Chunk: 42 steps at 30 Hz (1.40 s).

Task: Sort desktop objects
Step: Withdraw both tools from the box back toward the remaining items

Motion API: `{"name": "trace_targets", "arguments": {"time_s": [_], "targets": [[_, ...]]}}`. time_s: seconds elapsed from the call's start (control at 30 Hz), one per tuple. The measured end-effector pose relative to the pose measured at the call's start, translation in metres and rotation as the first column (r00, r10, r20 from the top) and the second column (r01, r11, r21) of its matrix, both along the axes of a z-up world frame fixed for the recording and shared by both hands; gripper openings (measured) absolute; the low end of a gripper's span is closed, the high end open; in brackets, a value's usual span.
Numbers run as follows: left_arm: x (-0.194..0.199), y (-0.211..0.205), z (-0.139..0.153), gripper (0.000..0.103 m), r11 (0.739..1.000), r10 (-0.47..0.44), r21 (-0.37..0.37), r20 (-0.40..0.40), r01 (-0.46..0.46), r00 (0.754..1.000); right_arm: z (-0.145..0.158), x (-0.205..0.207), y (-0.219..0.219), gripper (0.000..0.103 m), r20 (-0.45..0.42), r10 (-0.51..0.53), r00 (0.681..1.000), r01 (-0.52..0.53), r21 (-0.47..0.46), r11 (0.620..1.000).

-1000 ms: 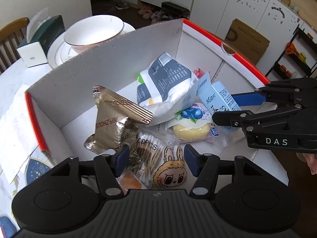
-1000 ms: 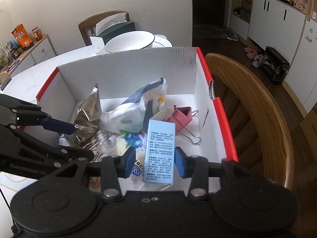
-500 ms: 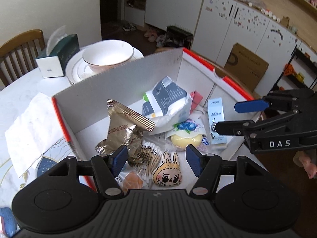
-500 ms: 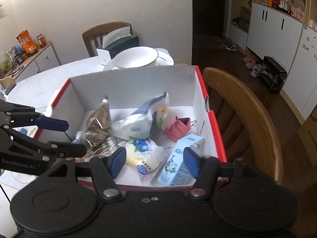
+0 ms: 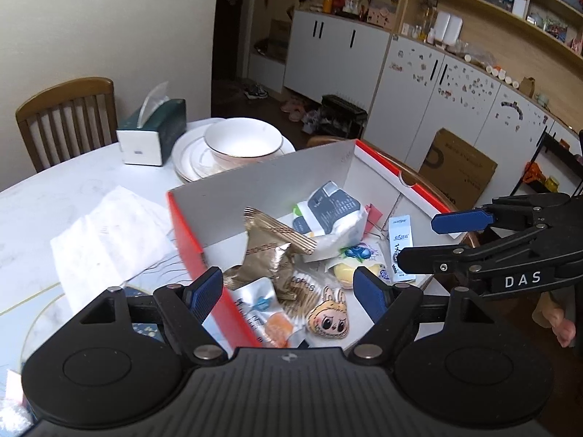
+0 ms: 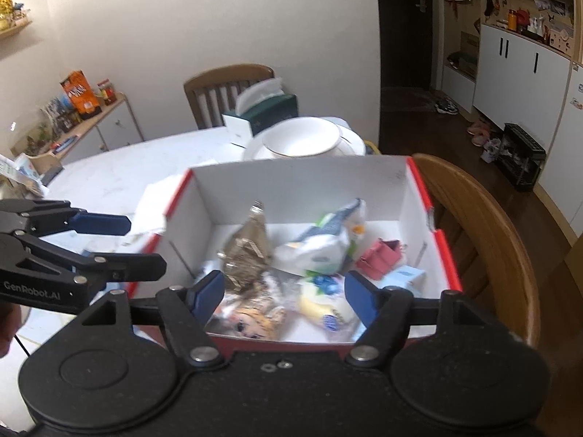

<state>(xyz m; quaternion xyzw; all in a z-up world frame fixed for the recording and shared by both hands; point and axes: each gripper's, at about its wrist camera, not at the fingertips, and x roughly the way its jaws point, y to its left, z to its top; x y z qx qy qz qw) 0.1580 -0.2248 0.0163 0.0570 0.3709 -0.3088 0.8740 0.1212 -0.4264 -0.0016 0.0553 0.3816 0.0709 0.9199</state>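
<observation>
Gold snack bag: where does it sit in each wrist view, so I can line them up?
Left wrist: gold snack bag stands centre, inside the box near its red left wall.
Right wrist: same bag, blurred, left of centre in the box.
Shared landmark: white bowl behind the box.

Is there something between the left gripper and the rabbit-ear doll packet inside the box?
Nothing visible blocks it. The left gripper hangs open above the box, and the doll packet lies on top of the pile, uncovered, right below the fingers.
</observation>
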Motion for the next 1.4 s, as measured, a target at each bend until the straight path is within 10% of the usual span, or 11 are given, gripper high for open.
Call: {"name": "trace_targets", "arguments": {"time_s": [0.4, 0.73, 1.4], "targets": [[-0.014, 0.080, -0.004, 0.078, 0.998, 0.058, -0.018, -0.021, -0.058, 0.998, 0.010, -0.004, 0.075, 0.079, 0.019, 0.066, 0.998, -0.067, 0.023, 0.997], [-0.021, 0.159, -0.011, 0.103, 0.992, 0.129, -0.003, -0.007, -0.129, 0.992, 0.008, 0.006, 0.151, 0.080, 0.009, 0.104, 0.994, -0.105, 0.014, 0.994], [-0.003, 0.269, -0.081, 0.103, 0.942, 0.311, 0.135, -0.010, -0.307, 0.950, -0.025, 0.045, 0.267, 0.080, -0.066, 0.121, 0.990, -0.122, -0.010, 0.992]]}}
